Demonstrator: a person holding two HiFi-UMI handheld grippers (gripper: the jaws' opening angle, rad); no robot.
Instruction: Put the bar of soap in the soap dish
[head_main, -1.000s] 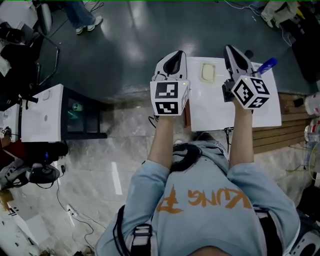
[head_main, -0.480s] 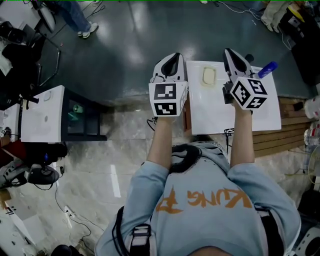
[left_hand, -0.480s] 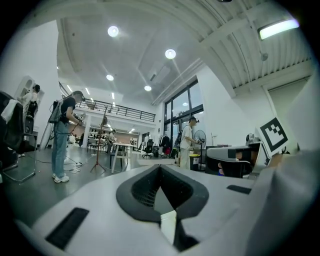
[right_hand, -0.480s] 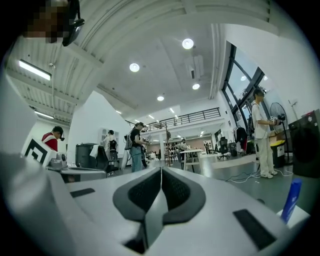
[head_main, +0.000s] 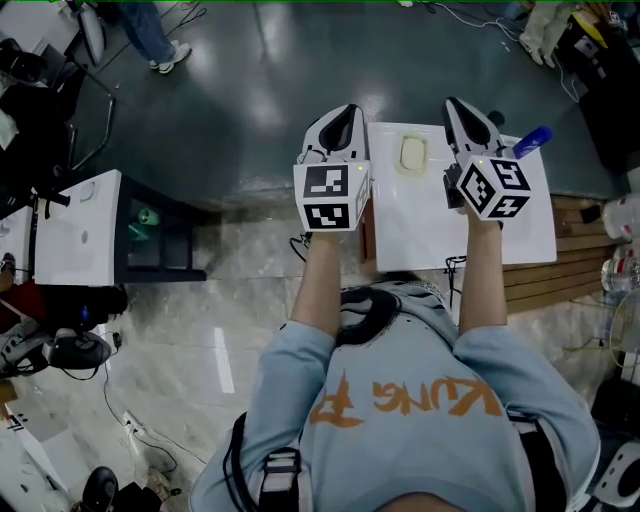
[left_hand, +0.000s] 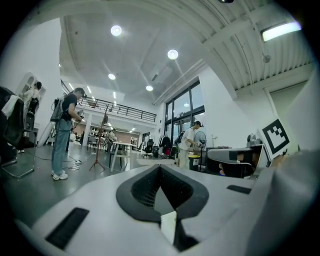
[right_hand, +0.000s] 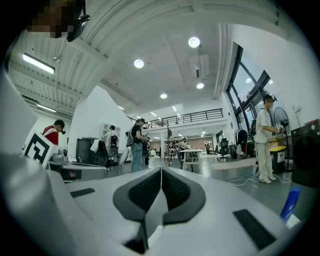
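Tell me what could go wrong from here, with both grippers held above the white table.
1. The left gripper and right gripper are both shut and empty; lowered like this, they would likely push the pale cream rounded piece instead of gripping it.
2. That piece lies near the far edge of the white table, so a push might slide it off.
3. The blue cylindrical object beside the right gripper could be knocked.

The right claw (right_hand: 161, 170) points level, its jaws pressed together along a thin seam with nothing between the dark pads (right_hand: 142, 192). At 4 o'clock a blue object (right_hand: 290, 202) pokes up beside the claw's shell. A person in white (right_hand: 263, 140) stands at 3 o'clock, a person in dark clothes (right_hand: 137, 145) near centre, and ceiling lights (right_hand: 194, 42) at 12 o'clock.
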